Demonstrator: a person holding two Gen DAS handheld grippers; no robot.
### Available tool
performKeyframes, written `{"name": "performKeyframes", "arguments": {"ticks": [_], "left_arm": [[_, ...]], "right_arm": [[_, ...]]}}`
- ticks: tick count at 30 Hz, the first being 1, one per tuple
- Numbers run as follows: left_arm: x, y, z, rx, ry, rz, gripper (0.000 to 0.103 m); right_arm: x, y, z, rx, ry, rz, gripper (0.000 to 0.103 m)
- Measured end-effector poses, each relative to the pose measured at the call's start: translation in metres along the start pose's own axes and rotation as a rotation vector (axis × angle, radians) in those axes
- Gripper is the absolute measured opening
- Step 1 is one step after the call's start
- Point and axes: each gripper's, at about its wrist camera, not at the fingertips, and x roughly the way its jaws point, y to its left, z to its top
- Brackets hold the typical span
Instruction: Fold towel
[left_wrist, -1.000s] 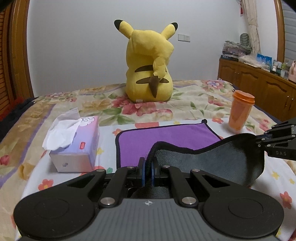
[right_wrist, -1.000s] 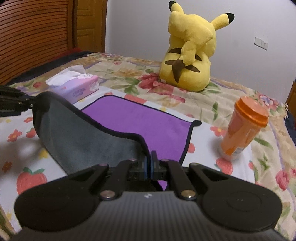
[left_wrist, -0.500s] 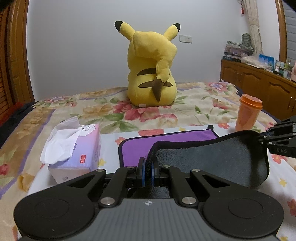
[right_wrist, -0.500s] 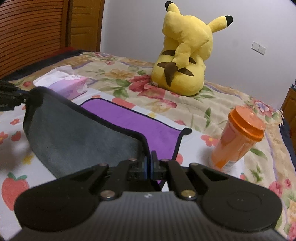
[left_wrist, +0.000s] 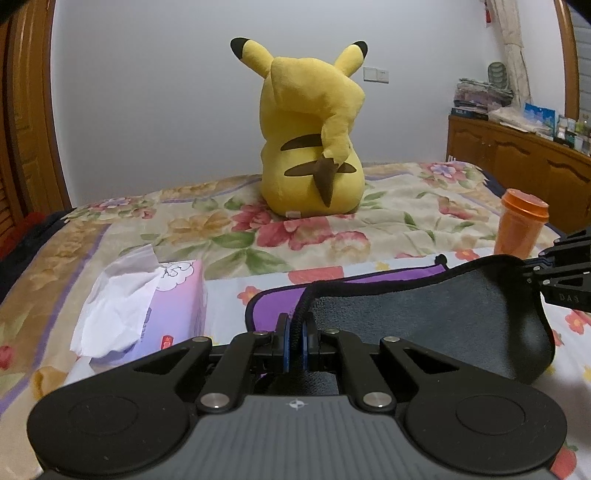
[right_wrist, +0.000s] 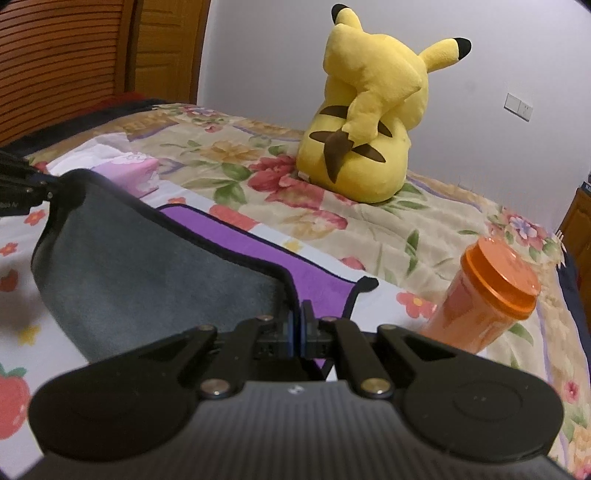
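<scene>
The towel (left_wrist: 424, 314) is purple on top, grey underneath, with a black hem. It lies on the flowered bed, its near edge lifted and carried over the purple part (right_wrist: 258, 254), grey side (right_wrist: 147, 273) up. My left gripper (left_wrist: 295, 332) is shut on the near left corner. My right gripper (right_wrist: 297, 328) is shut on the near right corner; it also shows at the right edge of the left wrist view (left_wrist: 561, 269). The lifted edge hangs slack between them.
A yellow Pikachu plush (left_wrist: 310, 147) sits at the back of the bed. A tissue box (left_wrist: 147, 306) stands left of the towel. An orange lidded cup (right_wrist: 487, 295) stands to the right. A wooden cabinet (left_wrist: 524, 166) is at far right.
Both grippers have moved forward and up with the towel's near edge, carrying the grey fold further over the purple part. Less purple shows now.
</scene>
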Motion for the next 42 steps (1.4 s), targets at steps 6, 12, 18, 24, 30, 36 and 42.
{"name": "performKeyframes", "arguments": {"ticks": [6, 12, 18, 24, 30, 36, 42], "left_arm": [[0.02, 0.005, 0.004, -0.017, -0.002, 0.009, 0.009], [0.037, 0.007, 0.011, -0.013, -0.008, 0.015, 0.009], [0.054, 0.008, 0.016, -0.01, -0.013, 0.022, 0.009], [0.071, 0.012, 0.02, -0.021, -0.009, 0.035, 0.01], [0.089, 0.017, 0.019, -0.042, 0.014, 0.046, 0.009], [0.105, 0.017, 0.013, -0.02, 0.046, 0.054, 0.01], [0.113, 0.016, 0.006, -0.007, 0.068, 0.053, 0.011]], "right_arm": [[0.014, -0.005, 0.003, -0.008, -0.002, -0.025, 0.004], [0.028, -0.008, 0.009, -0.015, -0.009, -0.035, 0.004], [0.041, -0.012, 0.011, -0.016, -0.012, -0.056, 0.004], [0.055, -0.013, 0.015, -0.018, -0.024, -0.085, 0.004], [0.07, -0.012, 0.017, -0.009, -0.023, -0.105, 0.004], [0.086, -0.01, 0.013, -0.002, -0.007, -0.111, 0.004], [0.094, -0.01, 0.006, 0.013, 0.014, -0.11, 0.005]]}}
